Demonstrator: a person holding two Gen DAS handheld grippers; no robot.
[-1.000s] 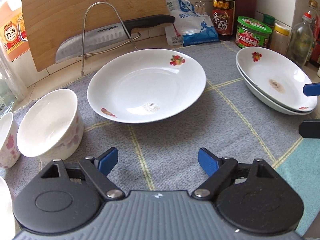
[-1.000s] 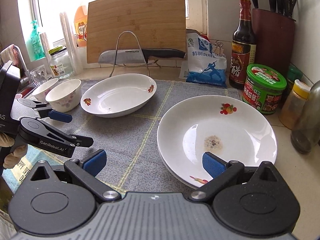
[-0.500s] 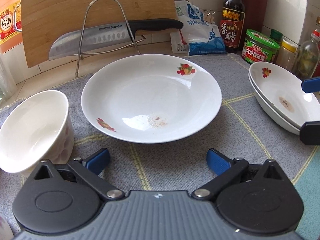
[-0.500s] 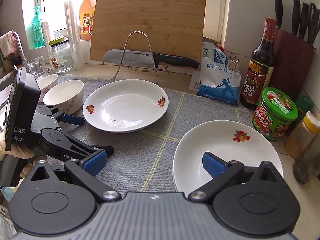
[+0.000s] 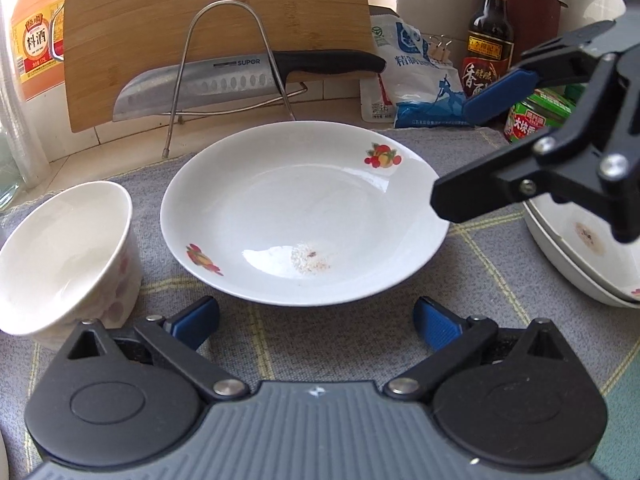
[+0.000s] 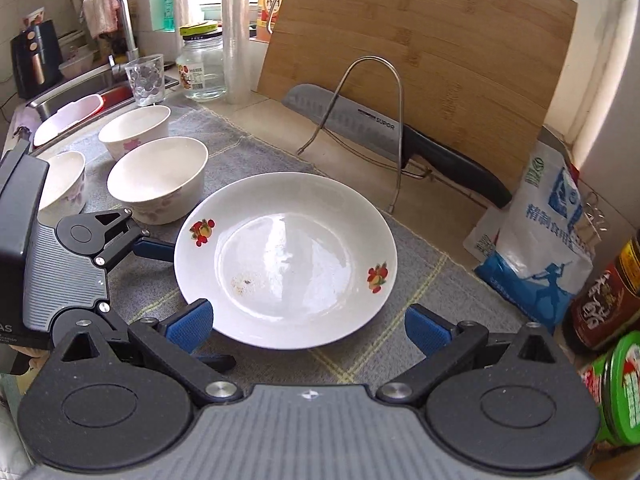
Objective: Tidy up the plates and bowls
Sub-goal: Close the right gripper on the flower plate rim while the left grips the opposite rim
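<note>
Knife [image 5: 224, 80] marked SUPOR, plate [image 5: 304, 216] below

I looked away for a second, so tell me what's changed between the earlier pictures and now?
Both grippers closed in on the lone plate. The right gripper swung left from the stacked plates and now faces the lone plate, jaws open. The left gripper moved forward to the plate's near edge, jaws open. Neither has taken hold of anything. The plates, bowls, knife and cutting board have not moved.
</note>
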